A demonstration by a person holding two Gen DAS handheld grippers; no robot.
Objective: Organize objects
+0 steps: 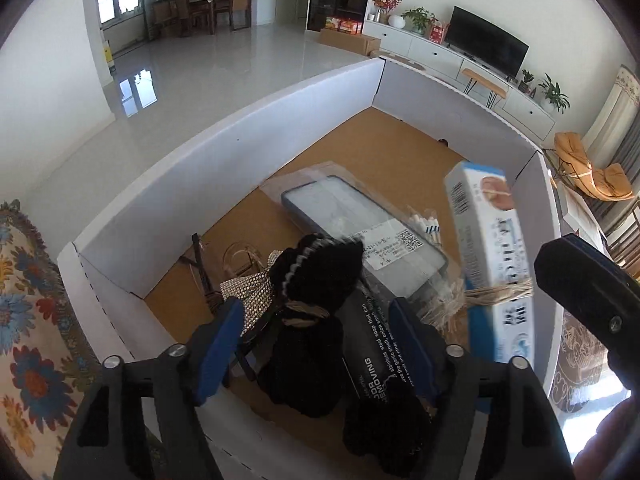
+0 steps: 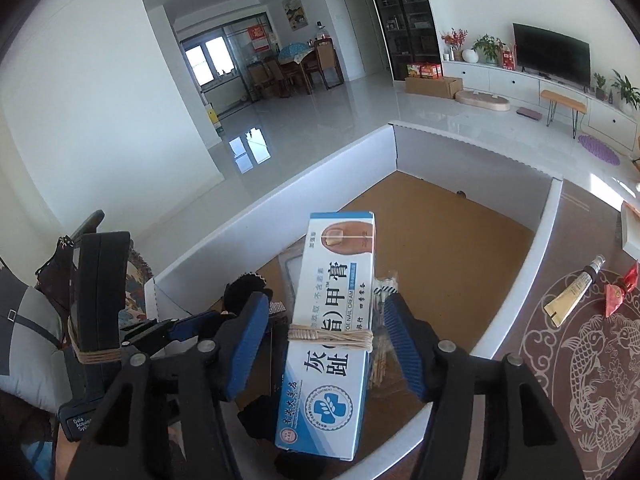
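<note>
While the right claw point(image 2: 326, 344) stands released around the cream box point(image 2: 332, 320) — lengthwise between its fingers — the left claw point(image 1: 316, 344), released, straddles the black pouch point(image 1: 312, 320) over the cardboard box point(image 1: 224, 172).

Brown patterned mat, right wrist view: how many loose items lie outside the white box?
3: a cream tube with dark cap, a red packet beside it, a white flat thing cut off at the right edge. More may be hidden.
</note>
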